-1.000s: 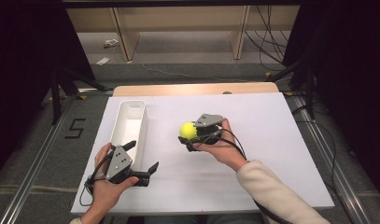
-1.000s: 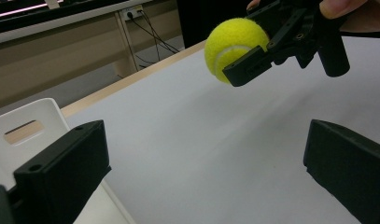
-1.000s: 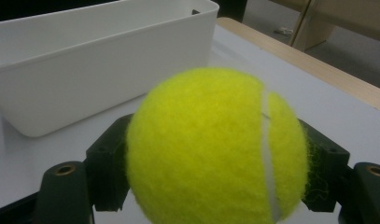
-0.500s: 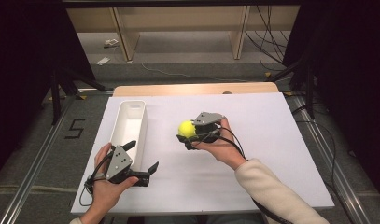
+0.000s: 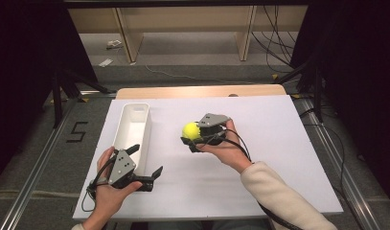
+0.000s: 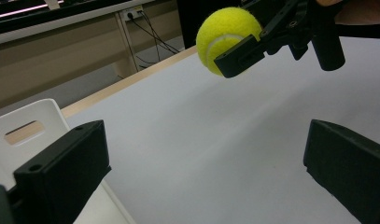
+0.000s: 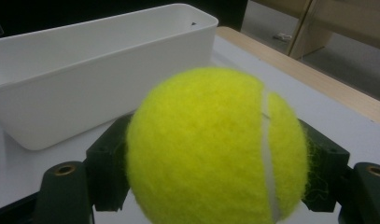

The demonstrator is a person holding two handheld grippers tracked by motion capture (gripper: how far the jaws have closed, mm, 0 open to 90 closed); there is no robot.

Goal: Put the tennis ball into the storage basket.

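A yellow tennis ball (image 5: 190, 130) hangs above the middle of the white board, clamped between the jaws of my right gripper (image 5: 192, 136). In the right gripper view the ball (image 7: 215, 149) sits between the two black jaws, with the white bin (image 7: 85, 74) behind it. That long white bin (image 5: 133, 125) lies at the board's left, and I see nothing inside it. My left gripper (image 5: 145, 165) rests open near the front left, just beside the bin's near end. From the left gripper view, the ball (image 6: 227, 37) and the right gripper (image 6: 290, 32) appear up ahead.
The white board (image 5: 279, 158) lies on a wooden table whose far edge (image 5: 202, 91) shows behind it. Metal rails run along both sides on the floor. Wooden shelving legs and cables stand beyond the table.
The right gripper has carried the ball slightly left, toward the bin. The left gripper has stayed where it was.
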